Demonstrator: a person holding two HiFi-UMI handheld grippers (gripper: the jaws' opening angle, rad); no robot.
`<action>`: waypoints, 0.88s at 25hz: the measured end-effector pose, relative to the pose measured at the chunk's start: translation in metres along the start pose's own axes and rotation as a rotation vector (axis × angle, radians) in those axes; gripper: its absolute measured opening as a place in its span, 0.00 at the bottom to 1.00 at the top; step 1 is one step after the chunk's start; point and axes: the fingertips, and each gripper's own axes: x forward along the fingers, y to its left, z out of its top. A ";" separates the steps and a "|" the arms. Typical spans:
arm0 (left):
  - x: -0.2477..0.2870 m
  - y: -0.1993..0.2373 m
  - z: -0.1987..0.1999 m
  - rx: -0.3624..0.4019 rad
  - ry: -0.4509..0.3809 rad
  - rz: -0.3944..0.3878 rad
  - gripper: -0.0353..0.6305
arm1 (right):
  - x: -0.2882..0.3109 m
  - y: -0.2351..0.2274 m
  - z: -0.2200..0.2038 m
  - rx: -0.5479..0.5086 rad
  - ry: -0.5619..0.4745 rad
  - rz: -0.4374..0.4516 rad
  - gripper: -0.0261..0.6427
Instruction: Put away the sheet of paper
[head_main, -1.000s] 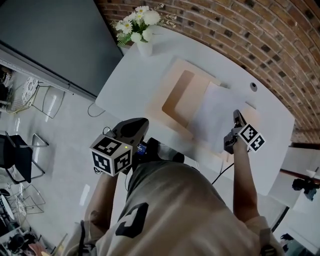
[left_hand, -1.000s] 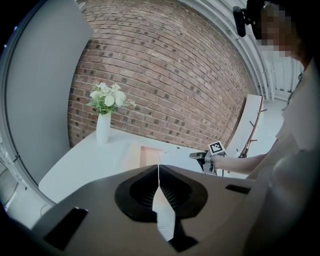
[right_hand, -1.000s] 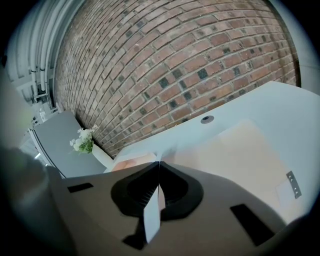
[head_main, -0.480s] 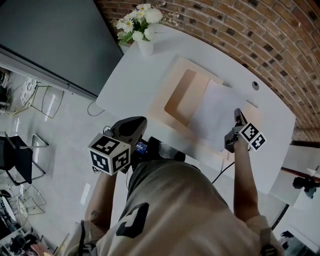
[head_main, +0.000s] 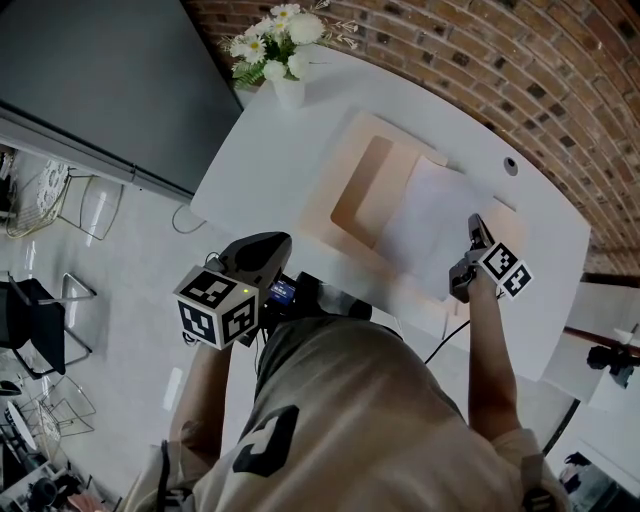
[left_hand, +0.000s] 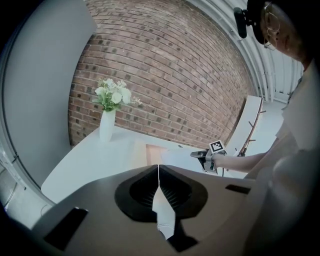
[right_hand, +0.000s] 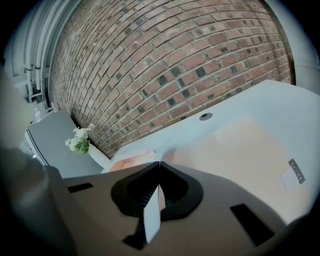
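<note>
The white sheet of paper (head_main: 425, 225) lies over the right half of an open tan folder (head_main: 360, 190) on the white table (head_main: 270, 170). My right gripper (head_main: 474, 232) is at the sheet's right edge, shut on it. In the right gripper view the paper (right_hand: 150, 151) runs forward from the closed jaws (right_hand: 159, 165). My left gripper (head_main: 285, 245) hangs off the table's near edge, close to my body, shut with nothing in it. In the left gripper view (left_hand: 158, 170) it looks across the table at the right gripper (left_hand: 200, 155).
A white vase of flowers (head_main: 288, 92) stands at the table's far left corner. A round cable hole (head_main: 510, 165) sits beyond the folder near the brick wall. A dark panel (head_main: 100, 70) and metal chairs (head_main: 40, 320) are on the left.
Almost nothing: the right gripper stays on the paper's edge over the folder, and the left gripper has drifted slightly down and left.
</note>
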 end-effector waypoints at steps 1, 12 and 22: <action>0.000 0.001 0.000 0.000 0.001 -0.003 0.08 | 0.000 0.000 0.000 0.000 -0.001 -0.002 0.07; -0.003 0.018 -0.001 -0.013 0.004 -0.010 0.08 | 0.002 0.006 -0.004 0.015 -0.003 -0.023 0.07; -0.008 0.039 0.000 -0.011 0.013 -0.038 0.08 | 0.002 0.014 -0.006 0.018 -0.028 -0.055 0.07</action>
